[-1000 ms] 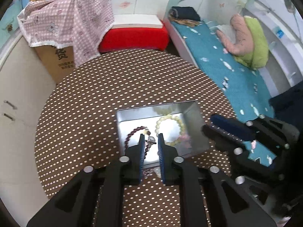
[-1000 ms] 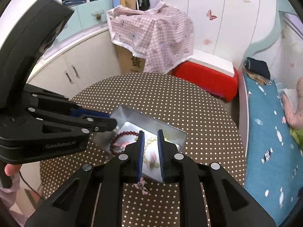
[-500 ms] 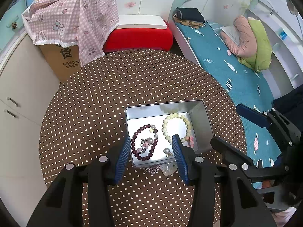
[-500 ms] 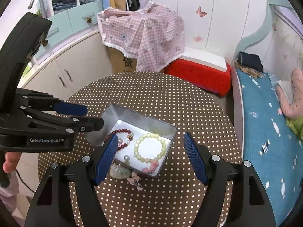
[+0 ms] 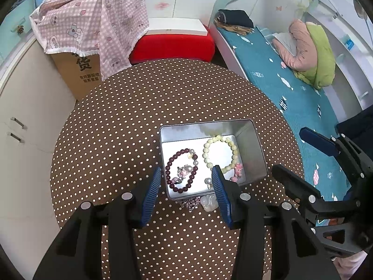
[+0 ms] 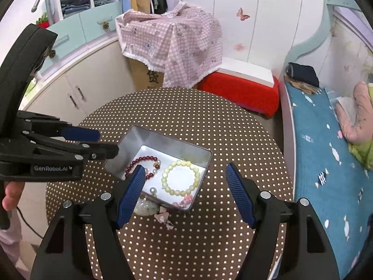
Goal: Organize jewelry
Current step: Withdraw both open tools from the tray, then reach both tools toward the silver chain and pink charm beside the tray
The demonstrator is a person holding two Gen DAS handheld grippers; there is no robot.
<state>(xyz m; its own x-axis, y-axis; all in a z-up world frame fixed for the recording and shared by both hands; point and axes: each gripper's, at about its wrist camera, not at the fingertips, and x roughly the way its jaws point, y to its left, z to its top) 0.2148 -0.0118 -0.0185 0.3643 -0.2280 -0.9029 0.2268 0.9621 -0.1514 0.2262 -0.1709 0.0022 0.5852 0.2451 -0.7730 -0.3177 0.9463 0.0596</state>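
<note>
Left tool (image 5: 186, 187) and right tool (image 6: 186, 186) both released, empty, above tin (image 5: 254, 144), trinkets behind its near wall partly hidden

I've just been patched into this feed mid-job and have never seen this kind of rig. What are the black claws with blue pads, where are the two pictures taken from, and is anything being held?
No robot arm here: a person holds one two-finger gripper in each hand, each carrying a fisheye camera looking along its fingers. One picture looks past the left gripper, the other past the right gripper. Both are open and hold nothing. On the polka-dot round table sits an open metal tin containing a dark red bead bracelet, a pale yellow bead bracelet and small pearl pieces. A translucent pendant and a chain piece lie outside the tin, against its near edge.
</note>
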